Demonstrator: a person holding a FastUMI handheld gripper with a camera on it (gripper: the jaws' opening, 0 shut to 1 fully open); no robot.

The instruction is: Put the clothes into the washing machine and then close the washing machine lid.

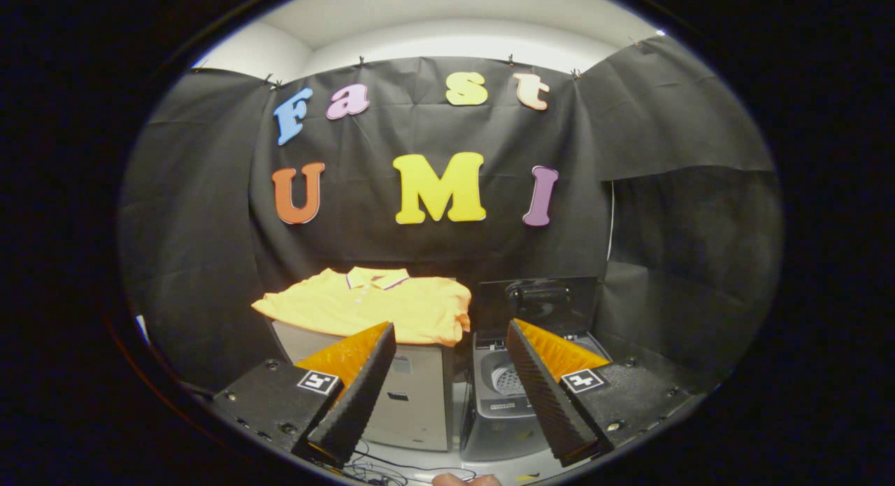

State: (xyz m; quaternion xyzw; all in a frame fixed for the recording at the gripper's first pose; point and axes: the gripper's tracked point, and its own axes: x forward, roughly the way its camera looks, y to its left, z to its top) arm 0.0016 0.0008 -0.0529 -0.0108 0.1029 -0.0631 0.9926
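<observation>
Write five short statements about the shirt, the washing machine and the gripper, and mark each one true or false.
1. The orange shirt lies spread on the grey box. True.
2. The washing machine has its lid closed. False: the lid stands open.
3. The gripper is shut on the shirt. False: its fingers are apart and hold nothing.
4. The washing machine stands right beside the box. True.
5. The shirt is already in the drum. False: it is on the box.
</observation>
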